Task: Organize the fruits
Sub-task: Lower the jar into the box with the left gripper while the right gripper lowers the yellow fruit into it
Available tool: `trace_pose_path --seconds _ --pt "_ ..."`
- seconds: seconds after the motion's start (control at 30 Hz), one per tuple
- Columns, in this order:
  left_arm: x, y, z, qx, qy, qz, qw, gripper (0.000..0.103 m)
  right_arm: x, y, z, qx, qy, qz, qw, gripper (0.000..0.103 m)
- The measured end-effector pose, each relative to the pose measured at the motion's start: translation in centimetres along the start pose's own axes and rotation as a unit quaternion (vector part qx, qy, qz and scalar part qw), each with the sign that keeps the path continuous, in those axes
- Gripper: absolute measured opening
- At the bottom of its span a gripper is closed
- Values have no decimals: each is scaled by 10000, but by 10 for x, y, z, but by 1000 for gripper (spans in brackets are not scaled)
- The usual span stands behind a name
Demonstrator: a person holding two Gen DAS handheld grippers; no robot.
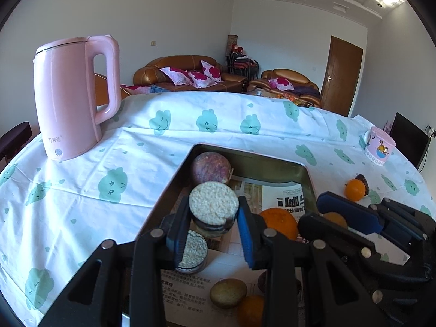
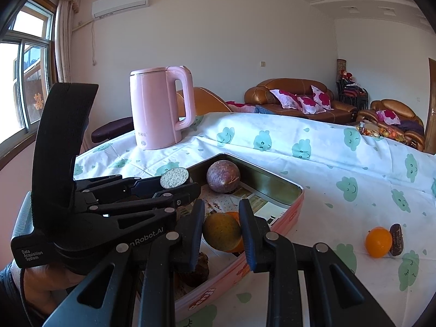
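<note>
A brown sofa [image 1: 188, 75] lines the far wall; nearer, the cloud-print bench [image 1: 81, 179] carries a pink kettle [image 1: 73, 95] and an open tin [image 1: 245, 160] of fruit. Over the tin, the left claw [image 1: 214, 218] clamps a crusted round cake [image 1: 214, 204]; the right claw [image 2: 222, 231] grips a greenish-yellow fruit [image 2: 221, 235]; an orange [image 2: 378, 242] lies outside, the dark piece touching it hard to identify.
</note>
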State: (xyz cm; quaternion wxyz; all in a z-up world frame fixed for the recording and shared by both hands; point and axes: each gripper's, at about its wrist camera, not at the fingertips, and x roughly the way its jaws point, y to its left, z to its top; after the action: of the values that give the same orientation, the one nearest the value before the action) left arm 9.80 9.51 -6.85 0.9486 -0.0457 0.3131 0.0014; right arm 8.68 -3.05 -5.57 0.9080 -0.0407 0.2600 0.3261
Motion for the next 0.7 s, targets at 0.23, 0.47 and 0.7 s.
trace_pose_path --seconds 0.23,0.47,0.7 --pt "3 0 0 -17 110 16 9999 35 5 -2 -1 47 153 59 9999 28" --pt "4 1 0 -36 134 9 9999 37 6 -2 -1 51 184 49 9998 28" --pt "2 8 -1 -161 97 93 9998 52 7 -10 -2 268 209 -87 9994 50"
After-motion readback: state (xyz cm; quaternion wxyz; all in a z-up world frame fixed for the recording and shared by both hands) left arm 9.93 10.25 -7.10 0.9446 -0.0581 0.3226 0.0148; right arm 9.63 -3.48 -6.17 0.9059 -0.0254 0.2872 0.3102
